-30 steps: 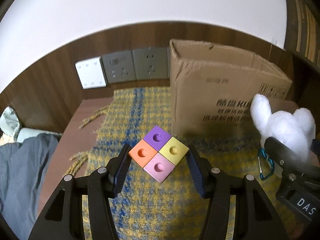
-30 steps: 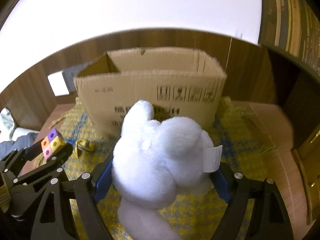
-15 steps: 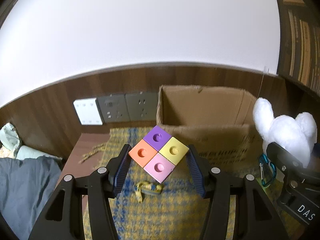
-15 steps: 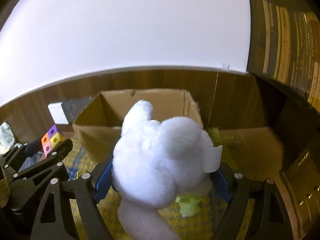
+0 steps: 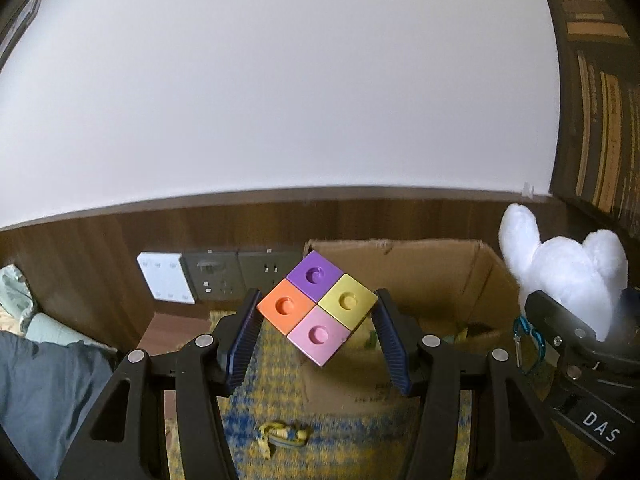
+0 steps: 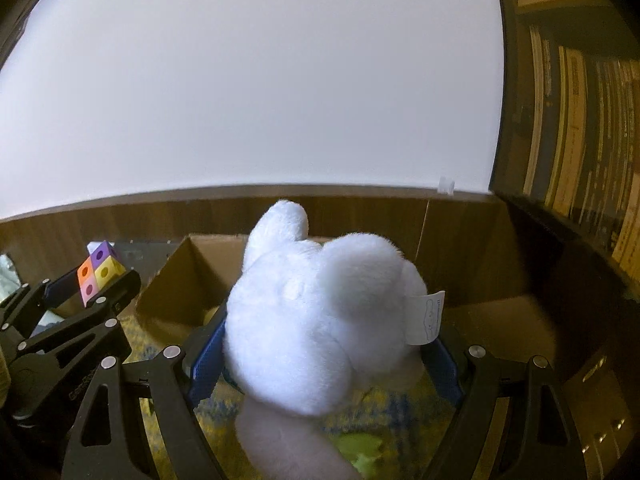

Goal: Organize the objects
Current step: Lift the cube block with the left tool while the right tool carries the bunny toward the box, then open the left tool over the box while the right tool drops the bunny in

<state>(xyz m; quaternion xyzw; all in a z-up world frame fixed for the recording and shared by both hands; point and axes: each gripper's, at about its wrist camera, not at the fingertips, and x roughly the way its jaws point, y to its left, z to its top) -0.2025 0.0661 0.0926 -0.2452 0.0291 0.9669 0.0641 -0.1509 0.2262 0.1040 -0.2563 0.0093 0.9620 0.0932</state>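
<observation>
Left tool (image 5: pixel 318 318) clenched on block cube (image 5: pixel 318 312), right tool (image 6: pixel 324 354) on plush toy (image 6: pixel 324 312) — both raised near cardboard box (image 5: pixel 432 276), neither yet deposited.

Fluffy plush toy (image 6: pixel 320 320); smooth matt plastic cube (image 5: pixel 318 306); cardboard box (image 5: pixel 432 276).

Plain white wall (image 5: pixel 280 100) above, dark wood panelling (image 5: pixel 80 256) below. Wall sockets (image 5: pixel 224 278) and a white switch plate (image 5: pixel 166 278) set in the panelling. Bookshelf (image 6: pixel 580 100) at far right. Blue and yellow woven cloth (image 5: pixel 276 384) over the bench.
</observation>
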